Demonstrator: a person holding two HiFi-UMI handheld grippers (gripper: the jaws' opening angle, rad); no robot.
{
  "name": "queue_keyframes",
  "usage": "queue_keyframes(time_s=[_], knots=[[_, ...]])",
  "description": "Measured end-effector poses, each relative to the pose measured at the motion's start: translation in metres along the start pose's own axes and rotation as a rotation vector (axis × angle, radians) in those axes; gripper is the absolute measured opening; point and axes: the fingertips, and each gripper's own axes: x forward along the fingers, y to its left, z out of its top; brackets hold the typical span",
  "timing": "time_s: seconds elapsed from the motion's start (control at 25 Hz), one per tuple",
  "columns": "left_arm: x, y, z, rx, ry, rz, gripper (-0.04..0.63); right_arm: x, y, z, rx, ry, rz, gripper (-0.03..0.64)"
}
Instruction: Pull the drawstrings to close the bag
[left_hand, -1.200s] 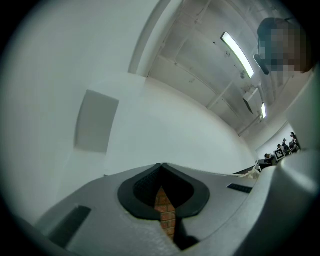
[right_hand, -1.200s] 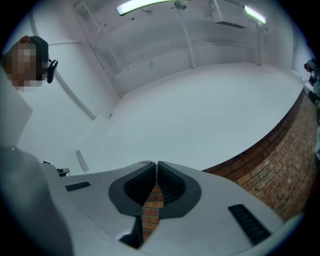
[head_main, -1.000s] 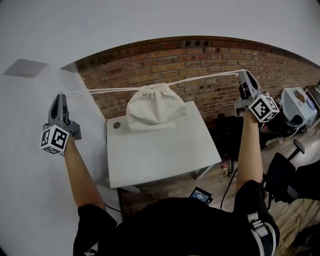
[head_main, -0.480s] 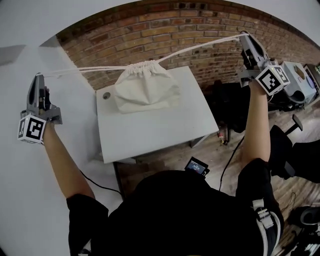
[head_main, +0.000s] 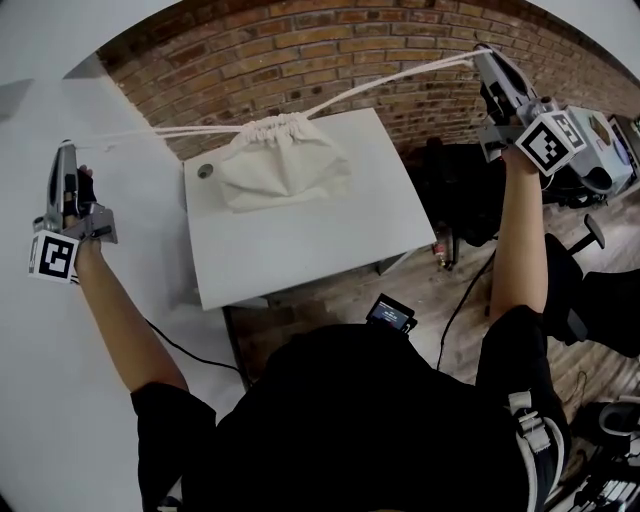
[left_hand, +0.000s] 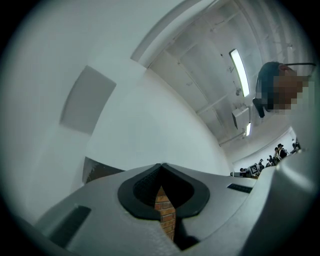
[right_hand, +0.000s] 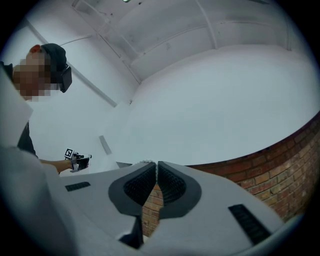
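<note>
Red brick wall (head_main: 300, 40) backs one white square table (head_main: 300, 240). One cream cloth drawstring bag (head_main: 280, 165) lies on the table's far part, near the wall, with its mouth gathered tight. White drawstring cords (head_main: 160, 132) stretch taut from the mouth to either side. You hold two grippers: your left gripper (head_main: 66, 152) and right gripper (head_main: 482, 56) each have jaws pressed together on a cord end. One small black device (head_main: 390, 313) lies on the floor beneath the table's near edge.
</note>
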Motion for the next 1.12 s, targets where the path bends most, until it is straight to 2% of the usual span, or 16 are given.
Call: queue_keyframes(time_s=[0.12,0.32,0.64,0.96,1.12], knots=[[-0.003,-0.001,-0.008,-0.014,0.01,-0.006,0.017,-0.004,0.001,-0.008,0.002,0.003,0.017,0.012],[-0.003,-0.006,-0.015,0.004,0.045,-0.003,0.017,-0.014,0.003,-0.015,-0.002,-0.007,0.049,0.012],[-0.008,-0.021,-0.017,-0.009,0.045,-0.033,0.017,-0.021,0.004,-0.015,0.002,-0.014,0.076,0.012],[-0.016,-0.038,-0.015,0.003,0.038,-0.003,0.017,-0.028,-0.005,-0.02,0.018,-0.013,0.084,0.012],[-0.022,-0.046,-0.017,-0.014,0.028,0.003,0.017,-0.033,-0.007,-0.023,0.007,0.009,0.093,0.012]])
